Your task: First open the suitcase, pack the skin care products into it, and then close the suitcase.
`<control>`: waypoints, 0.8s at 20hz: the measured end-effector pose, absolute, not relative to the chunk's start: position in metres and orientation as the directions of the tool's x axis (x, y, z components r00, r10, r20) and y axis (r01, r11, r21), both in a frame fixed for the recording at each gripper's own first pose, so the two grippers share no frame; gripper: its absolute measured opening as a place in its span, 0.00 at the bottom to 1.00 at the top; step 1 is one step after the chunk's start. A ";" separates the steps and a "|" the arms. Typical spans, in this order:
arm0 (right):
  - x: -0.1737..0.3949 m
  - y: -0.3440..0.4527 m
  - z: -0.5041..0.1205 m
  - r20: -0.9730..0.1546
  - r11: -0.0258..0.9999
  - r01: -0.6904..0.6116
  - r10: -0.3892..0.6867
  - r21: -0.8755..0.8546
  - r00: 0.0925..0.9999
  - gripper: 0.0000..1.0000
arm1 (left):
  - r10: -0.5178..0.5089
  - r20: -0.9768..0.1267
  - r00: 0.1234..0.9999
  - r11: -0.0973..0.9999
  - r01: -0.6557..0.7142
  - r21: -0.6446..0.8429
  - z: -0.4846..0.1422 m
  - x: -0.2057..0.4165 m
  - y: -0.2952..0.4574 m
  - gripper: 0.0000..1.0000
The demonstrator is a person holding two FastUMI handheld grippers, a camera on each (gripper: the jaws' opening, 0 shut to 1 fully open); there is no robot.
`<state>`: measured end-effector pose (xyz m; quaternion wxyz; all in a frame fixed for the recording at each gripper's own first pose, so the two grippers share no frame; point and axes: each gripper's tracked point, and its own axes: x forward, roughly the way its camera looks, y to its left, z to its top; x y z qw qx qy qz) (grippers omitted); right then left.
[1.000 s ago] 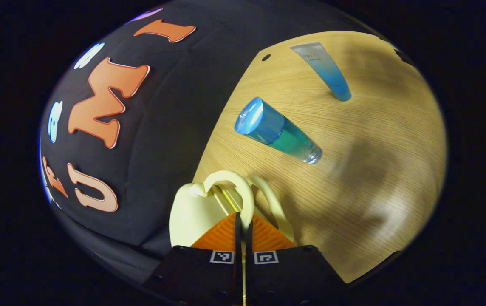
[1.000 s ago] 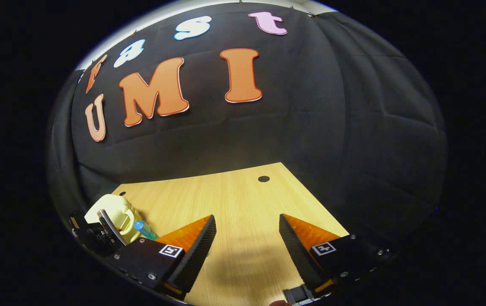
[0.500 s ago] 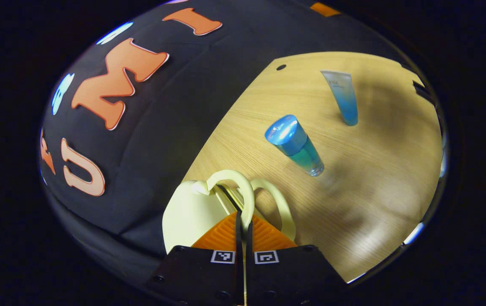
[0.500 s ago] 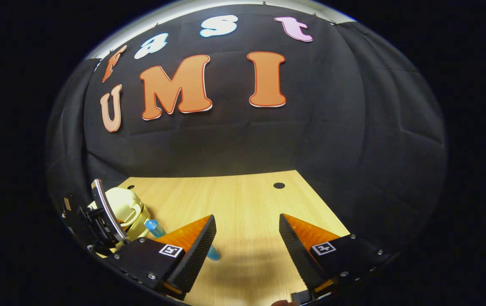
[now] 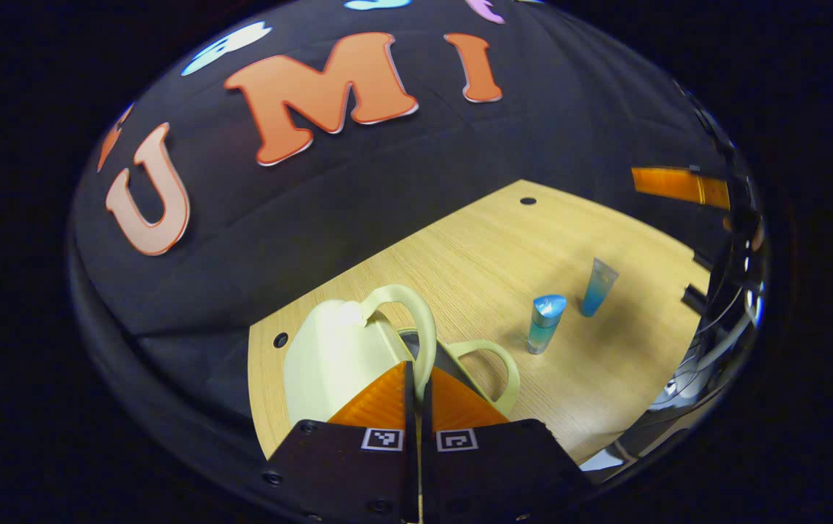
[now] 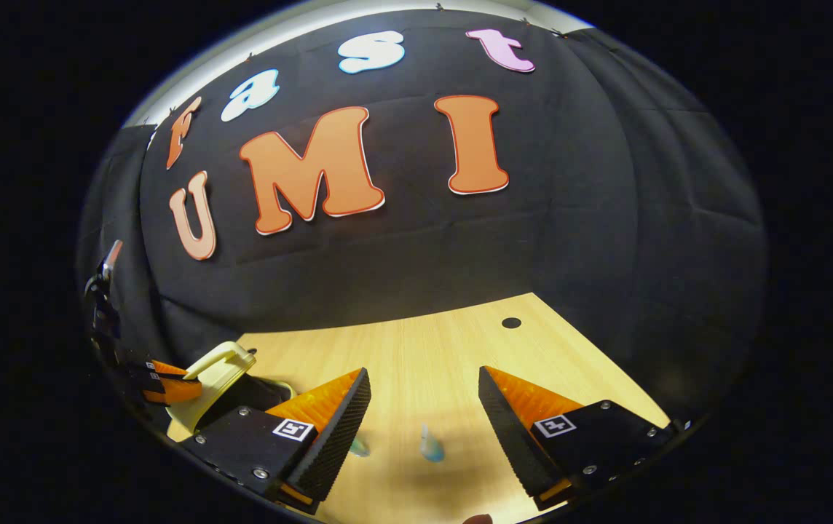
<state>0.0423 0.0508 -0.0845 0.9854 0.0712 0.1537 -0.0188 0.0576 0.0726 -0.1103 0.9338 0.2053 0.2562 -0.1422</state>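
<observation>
Wooden table (image 5: 460, 255), pale yellow suitcase (image 5: 329, 349) partly opened at its left end.
Left gripper (image 5: 416, 378) clamped on the lid handle (image 5: 416, 327); right gripper (image 6: 424, 400) held wide apart (nothing between); blue bottle (image 5: 544, 324) and tube (image 5: 597, 287) stood nearby.

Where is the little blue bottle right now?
In the left gripper view, the blue bottle stands on the wooden table, right of the suitcase, beside the blue tube.

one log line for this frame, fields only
phase: opening suitcase | left gripper: shut on upper handle, lid raised | right gripper: open, idle | bottle, tube: on table, unpacked
</observation>
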 end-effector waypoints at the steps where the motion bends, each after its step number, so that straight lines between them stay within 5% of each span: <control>1: 0.042 0.061 -0.081 -0.295 0.989 0.063 -0.021 0.134 0.955 0.94 | -0.185 -0.530 0.828 0.889 0.371 0.270 -0.100 0.058 0.082 0.02; 7: 0.042 0.126 -0.070 -0.281 0.986 0.071 -0.026 0.153 0.959 0.94 | -0.307 -0.465 0.831 0.930 0.365 0.037 -0.053 0.056 0.179 0.02; 16: 0.052 0.199 -0.057 -0.282 0.992 0.037 -0.003 0.117 0.960 0.94 | -0.209 -0.398 0.893 0.977 0.176 -0.118 -0.072 0.058 0.364 0.02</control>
